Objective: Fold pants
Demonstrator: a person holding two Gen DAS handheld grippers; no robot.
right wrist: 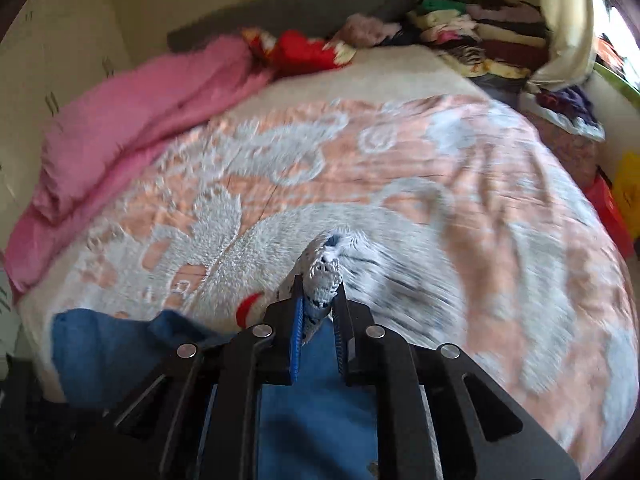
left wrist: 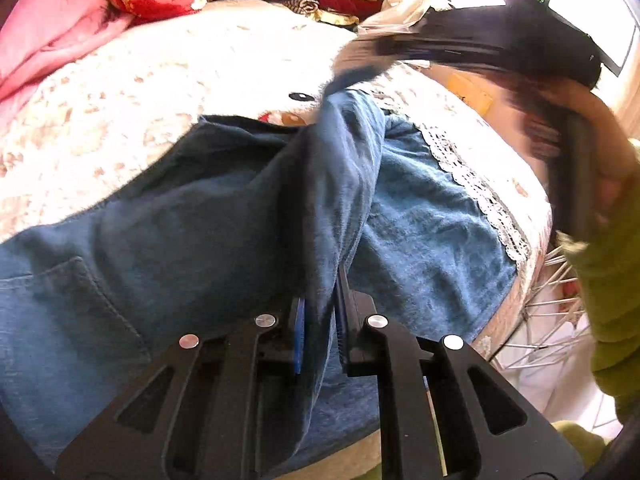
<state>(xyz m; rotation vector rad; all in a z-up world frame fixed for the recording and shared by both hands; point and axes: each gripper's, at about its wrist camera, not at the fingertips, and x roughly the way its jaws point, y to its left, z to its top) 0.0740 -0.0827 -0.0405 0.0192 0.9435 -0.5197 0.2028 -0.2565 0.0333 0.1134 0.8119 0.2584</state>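
Observation:
Blue denim pants (left wrist: 208,216) with a white lace hem (left wrist: 472,184) lie across the patterned bedspread (left wrist: 160,92). My left gripper (left wrist: 320,312) is shut on a raised fold of the denim near the bed's front edge. In the left wrist view the right gripper (left wrist: 344,68) shows blurred at the upper right, held by a hand (left wrist: 600,136) in a green sleeve, with a strip of the pants stretched up to it. In the right wrist view my right gripper (right wrist: 318,300) is shut on the lace hem (right wrist: 326,280), and blue denim (right wrist: 312,408) hangs beneath its fingers.
A pink blanket (right wrist: 132,120) lies along the bed's left side. Red fabric (right wrist: 308,50) and stacks of folded clothes (right wrist: 492,36) sit at the far end. A white wire rack (left wrist: 548,312) stands beside the bed at the right. A grey headboard cushion (right wrist: 288,12) runs along the wall.

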